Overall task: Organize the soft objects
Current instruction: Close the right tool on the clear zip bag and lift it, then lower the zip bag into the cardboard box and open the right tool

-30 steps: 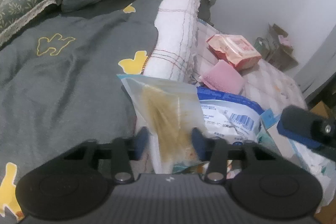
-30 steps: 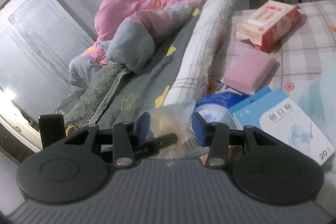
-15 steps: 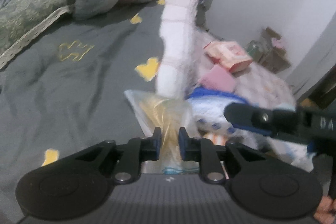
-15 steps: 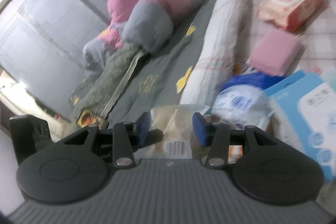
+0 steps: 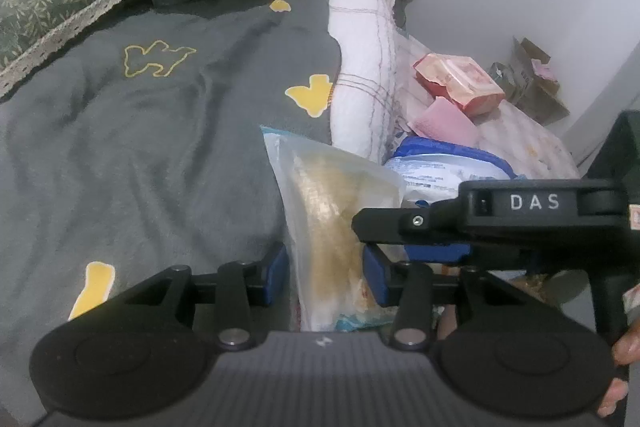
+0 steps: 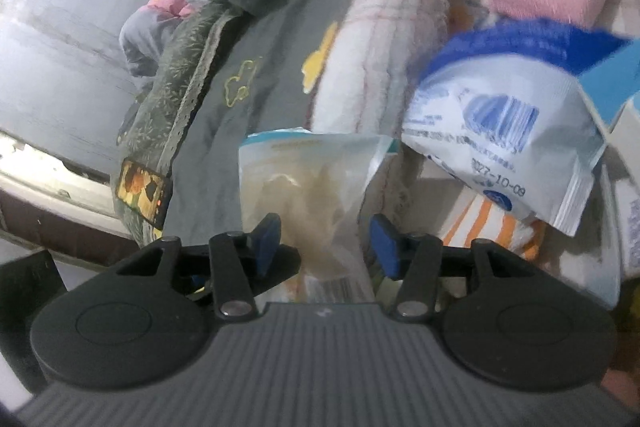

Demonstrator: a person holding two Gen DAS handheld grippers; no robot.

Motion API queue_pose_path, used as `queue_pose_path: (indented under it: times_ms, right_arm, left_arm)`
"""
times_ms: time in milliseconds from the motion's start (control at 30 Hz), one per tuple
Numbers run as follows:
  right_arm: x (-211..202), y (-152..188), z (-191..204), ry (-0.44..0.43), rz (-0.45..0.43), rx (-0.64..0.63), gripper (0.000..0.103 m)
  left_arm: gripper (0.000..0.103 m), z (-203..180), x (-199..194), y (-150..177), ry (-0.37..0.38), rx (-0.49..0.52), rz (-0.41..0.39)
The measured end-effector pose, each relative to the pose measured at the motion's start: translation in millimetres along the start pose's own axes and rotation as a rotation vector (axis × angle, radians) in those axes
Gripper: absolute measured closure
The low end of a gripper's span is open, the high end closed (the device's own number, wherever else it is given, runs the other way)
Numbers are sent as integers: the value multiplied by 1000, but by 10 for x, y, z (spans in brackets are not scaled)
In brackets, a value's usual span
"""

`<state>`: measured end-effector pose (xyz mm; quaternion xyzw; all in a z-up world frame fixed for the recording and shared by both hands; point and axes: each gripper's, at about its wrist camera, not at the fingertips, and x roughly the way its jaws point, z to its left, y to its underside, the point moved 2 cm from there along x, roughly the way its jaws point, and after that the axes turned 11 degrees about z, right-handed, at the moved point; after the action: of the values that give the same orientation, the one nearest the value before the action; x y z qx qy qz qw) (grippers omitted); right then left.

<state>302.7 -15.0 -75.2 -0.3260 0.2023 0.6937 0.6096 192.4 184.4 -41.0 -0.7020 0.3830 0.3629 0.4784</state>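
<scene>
Left gripper (image 5: pixel 325 273) was opening off the clear bag (image 5: pixel 336 211) while the right gripper (image 6: pixel 324 241), also opening and not yet pinching, straddled it, probably for a handover.

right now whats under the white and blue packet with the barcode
Under the white and blue packet, an orange-and-white striped thing pokes out at its lower edge. The packet covers the rest, so what it is stays unclear.
</scene>
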Motion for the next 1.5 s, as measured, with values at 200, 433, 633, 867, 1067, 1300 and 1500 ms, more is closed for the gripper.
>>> queue_pose_path:
  times_ms: [200,433,633,867,1067,1300,1500]
  right_arm:
    - [-29,25,-63,-70,-14,29,63]
    - [-280,153,48,-104,-45,-2,69]
    - [-643,323,173,-160,-95,-35,70]
    - [-1577,550,283,-173,-270,-68,70]
    - [-2858,780,25,-121,-470,-32,69]
    - [-4149,1032,-811,15,-602,121,68]
    - [-4392,1056,-1931,109,-526,330,67]
  left_arm:
    - [71,-17,-30,11,56,-6,-14]
    - [75,-186,-291,96,46,31,-50]
    - [75,-426,-661,178,42,88,-110]
    - [75,-1115,-1113,89,112,258,-199]
    - [75,-2135,-1217,-219,305,440,-203]
    - [74,-3559,-661,-504,508,560,-37]
    - [74,-4494,321,-357,449,638,166]
